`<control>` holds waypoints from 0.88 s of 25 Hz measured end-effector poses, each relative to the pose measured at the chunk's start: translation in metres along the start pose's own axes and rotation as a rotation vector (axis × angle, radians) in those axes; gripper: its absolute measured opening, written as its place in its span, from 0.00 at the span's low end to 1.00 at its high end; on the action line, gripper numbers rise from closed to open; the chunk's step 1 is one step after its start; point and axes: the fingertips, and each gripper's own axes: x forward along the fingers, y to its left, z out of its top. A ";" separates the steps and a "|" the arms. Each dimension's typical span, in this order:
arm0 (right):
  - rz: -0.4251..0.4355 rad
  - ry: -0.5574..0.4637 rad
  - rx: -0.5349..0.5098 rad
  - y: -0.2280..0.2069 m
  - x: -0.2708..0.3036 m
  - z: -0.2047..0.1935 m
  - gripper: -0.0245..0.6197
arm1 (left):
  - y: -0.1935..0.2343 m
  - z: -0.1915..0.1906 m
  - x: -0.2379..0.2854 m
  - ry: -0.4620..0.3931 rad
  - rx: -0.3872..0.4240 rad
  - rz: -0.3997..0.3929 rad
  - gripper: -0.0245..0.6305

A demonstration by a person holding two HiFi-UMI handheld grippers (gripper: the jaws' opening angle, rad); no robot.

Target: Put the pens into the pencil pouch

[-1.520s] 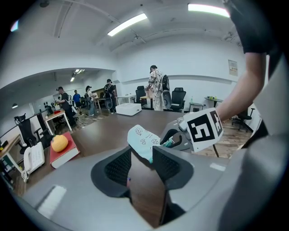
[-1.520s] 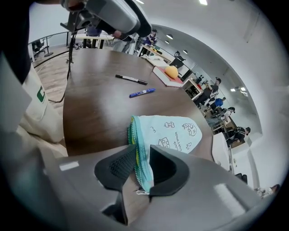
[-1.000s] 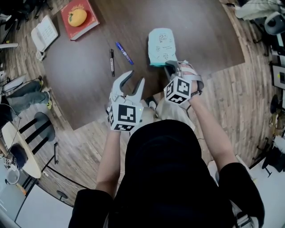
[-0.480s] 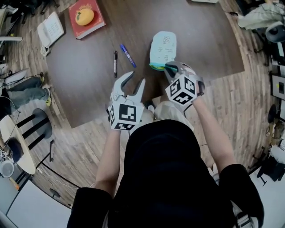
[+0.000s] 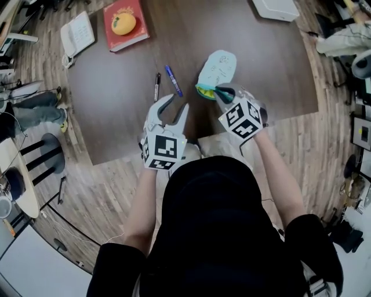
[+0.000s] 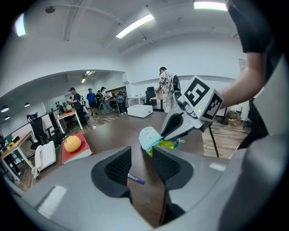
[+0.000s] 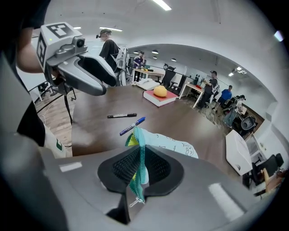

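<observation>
Pencil pouch [image 5: 215, 71] and pens share a large dark brown table [image 5: 116, 125]. Its near edge runs just under both grippers, and its right edge drops to plank floor [image 5: 301, 133] not far beyond the pouch. Bare tabletop stretches between the pens and the far left corner. There a red book [image 5: 134, 36] lies with an orange-yellow fruit [image 5: 124, 23] on it, and a white desk phone [image 5: 78, 35] shows by that corner. A white box [image 5: 276, 8] sits at the far right edge. Around the table is an open office with wooden flooring, a black chair [image 5: 51, 163] to the left, and desks and people standing well off.

The left gripper [image 5: 177, 102] hangs over the near edge, its jaws spread wide with nothing between the pads. Just beyond its tips the blue pen [image 5: 173, 80] and, to its left, the black pen [image 5: 156, 86] lie flat and apart from each other. In the left gripper view the blue pen shows through the gap, down on the table and untouched.

The right gripper [image 5: 223, 93] is clamped on the pouch's near rim at the zip. Its pads press the teal edge and the zip pull dangles under them. That end is raised, and its mouth gapes to show yellow-green lining, while the far end trails down to the tabletop. Both pens lie left of the pouch, the blue one nearer it.
</observation>
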 end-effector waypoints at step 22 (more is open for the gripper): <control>0.113 -0.128 0.118 -0.061 0.004 0.049 0.10 | 0.044 -0.001 0.013 0.068 -0.101 0.146 0.24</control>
